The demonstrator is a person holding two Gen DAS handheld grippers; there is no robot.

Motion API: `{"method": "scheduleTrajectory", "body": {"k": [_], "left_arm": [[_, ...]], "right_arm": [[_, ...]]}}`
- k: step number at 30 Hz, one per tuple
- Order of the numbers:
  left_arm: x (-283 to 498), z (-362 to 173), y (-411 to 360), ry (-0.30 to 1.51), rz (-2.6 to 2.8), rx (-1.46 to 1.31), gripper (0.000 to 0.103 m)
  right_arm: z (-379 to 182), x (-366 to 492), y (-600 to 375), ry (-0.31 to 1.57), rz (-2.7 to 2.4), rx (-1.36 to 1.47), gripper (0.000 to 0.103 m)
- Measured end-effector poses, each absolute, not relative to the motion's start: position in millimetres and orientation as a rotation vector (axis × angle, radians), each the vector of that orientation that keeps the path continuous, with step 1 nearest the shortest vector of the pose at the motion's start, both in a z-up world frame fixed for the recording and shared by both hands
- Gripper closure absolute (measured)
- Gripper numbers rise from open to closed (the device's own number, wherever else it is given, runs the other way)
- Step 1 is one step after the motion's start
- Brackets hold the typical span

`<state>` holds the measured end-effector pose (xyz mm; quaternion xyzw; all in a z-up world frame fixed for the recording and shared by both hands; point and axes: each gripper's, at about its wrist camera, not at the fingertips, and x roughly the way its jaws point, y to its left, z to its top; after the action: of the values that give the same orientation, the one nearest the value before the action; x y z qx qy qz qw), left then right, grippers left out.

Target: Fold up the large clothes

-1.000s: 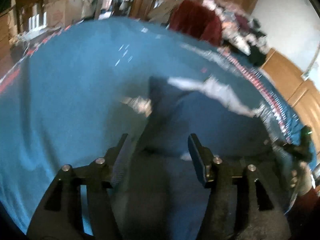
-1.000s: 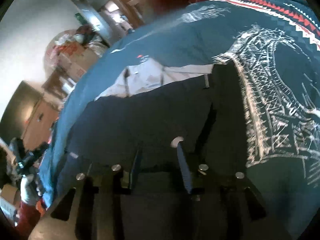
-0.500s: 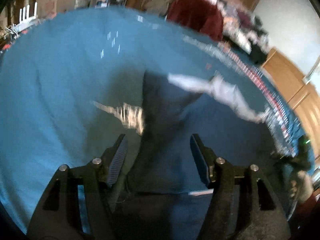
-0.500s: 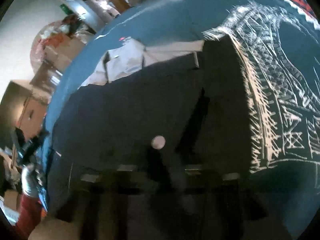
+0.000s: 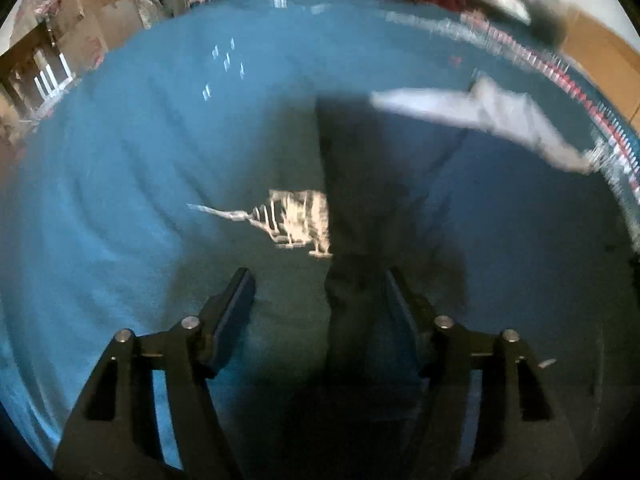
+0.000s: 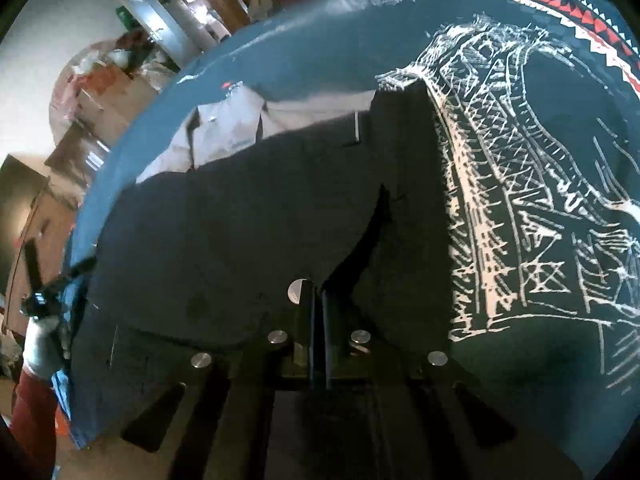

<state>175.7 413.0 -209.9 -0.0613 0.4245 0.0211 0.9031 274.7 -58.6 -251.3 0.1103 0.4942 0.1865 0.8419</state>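
A: Which step of the fold is in hand?

B: Seemingly the grasp before a fold; dark trousers lie spread on a blue cloth printed with white line drawings. One gripper has taken hold; the other has not.

A: Start at the left.

B: The left gripper hangs over the near end of a trouser leg; its fingers stand wide apart and hold nothing. The leg's left edge runs up between them, nearer the right finger; blue cloth fills the rest of the gap. Whether the tips touch the fabric I cannot tell; this view is blurred.

A: And to the right?

B: The right gripper has its fingers pressed together, pinching the dark fabric at a near edge just right of a pale button; a dark slit runs away from the pinch. Beyond it the trousers spread left and far to a pale lining at the far edge; the left gripper shows small at the far left.

A: What does the next move call for?

B: By my judgement, the left fingers must shift right onto the leg and close; then both ends can be lifted together and carried across.
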Motion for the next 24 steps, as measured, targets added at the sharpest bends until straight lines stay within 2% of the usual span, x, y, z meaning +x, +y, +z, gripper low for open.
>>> {"method": "scheduleTrajectory", "body": {"k": [3, 4, 7, 8, 9, 10, 13, 15, 16, 17, 21, 24], "left_arm": [[170.4, -188.1, 416.4, 0.773, 0.048, -0.176, 0.030], [181.8, -193.6, 416.3, 0.797, 0.059, -0.170, 0.024], [218.0, -251.9, 418.3, 1.020, 0.133, -0.071, 0.021], [215.8, -253.8, 421.0, 0.994, 0.128, -0.095, 0.020], [212.2, -245.4, 422.1, 0.995, 0.135, -0.107, 0.021], [208.1, -238.2, 421.9, 0.982, 0.138, -0.108, 0.028], [161.9, -205.7, 415.7, 0.886, 0.103, -0.118, 0.029], [115.4, -191.0, 412.7, 0.837, 0.097, -0.154, 0.027], [100.3, -190.8, 413.2, 0.830, 0.092, -0.167, 0.025], [84.7, -190.4, 412.9, 0.826, 0.093, -0.179, 0.024], [21.4, -200.9, 404.0, 0.818, 0.112, -0.235, 0.024], [17.7, -213.7, 391.6, 0.847, 0.114, -0.241, 0.023]], "right_arm": [[-238.0, 265.3, -66.2, 0.979, 0.372, 0.236, 0.089], [-234.4, 262.3, -69.2, 0.960, 0.366, 0.242, 0.089], [-234.9, 256.6, -73.4, 0.965, 0.358, 0.249, 0.089], [-241.2, 255.2, -73.0, 1.007, 0.350, 0.232, 0.089], [-243.9, 253.1, -73.1, 1.033, 0.340, 0.217, 0.089], [-243.5, 248.6, -74.3, 1.038, 0.332, 0.203, 0.089], [-221.6, 218.3, -80.7, 0.984, 0.337, 0.161, 0.089], [-205.3, 189.4, -83.3, 0.942, 0.337, 0.122, 0.074], [-200.6, 177.0, -84.6, 0.933, 0.335, 0.108, 0.061], [-196.8, 162.9, -85.9, 0.926, 0.334, 0.096, 0.057], [-202.9, 110.6, -95.6, 0.955, 0.296, 0.027, 0.056], [-213.2, 75.1, -104.4, 0.978, 0.263, -0.004, 0.056]]}}
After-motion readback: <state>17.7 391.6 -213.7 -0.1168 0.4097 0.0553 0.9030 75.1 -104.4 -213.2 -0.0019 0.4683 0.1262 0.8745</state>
